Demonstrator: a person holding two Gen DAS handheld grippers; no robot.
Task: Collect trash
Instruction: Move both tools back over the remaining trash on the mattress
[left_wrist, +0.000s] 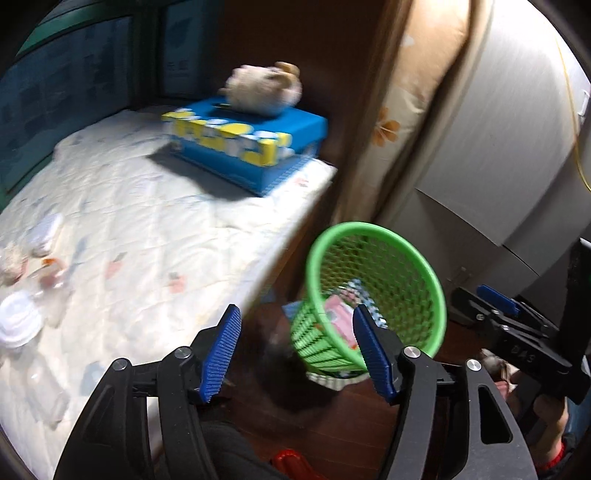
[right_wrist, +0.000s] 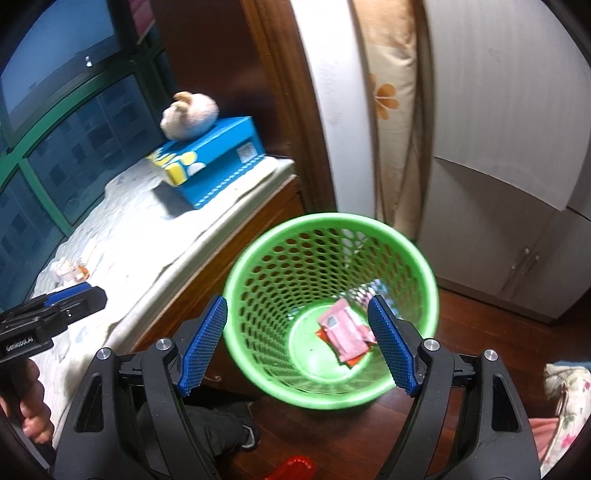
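Green mesh basket (right_wrist: 330, 310): stands on the dark wooden floor (right_wrist: 476, 325) just beside the window seat; holds a pink wrapper (right_wrist: 345, 328) lying on its bottom, with a red-orange scrap under it and a patterned packet (right_wrist: 373, 290) against the far wall.

Right gripper (right_wrist: 297, 341): poised above the basket mouth; jaws spread wide, nothing between the blue pads (right_wrist: 205, 345).

Left gripper (left_wrist: 295, 349): beside the basket, over the edge of the seat; jaws apart and empty; the view is blurred.

Window seat cushion (left_wrist: 147, 221): pale, printed; carries several pieces of clear and white plastic litter (left_wrist: 33, 266) at its near left end, too blurred to tell apart.

Blue and yellow box (right_wrist: 218, 162): at the far end of the cushion; a plush toy (right_wrist: 188, 116) sits on top.

Surroundings: white cupboards (right_wrist: 498, 147); a floral curtain (right_wrist: 388, 92); a red object (right_wrist: 291, 467) on the floor, partly hidden.
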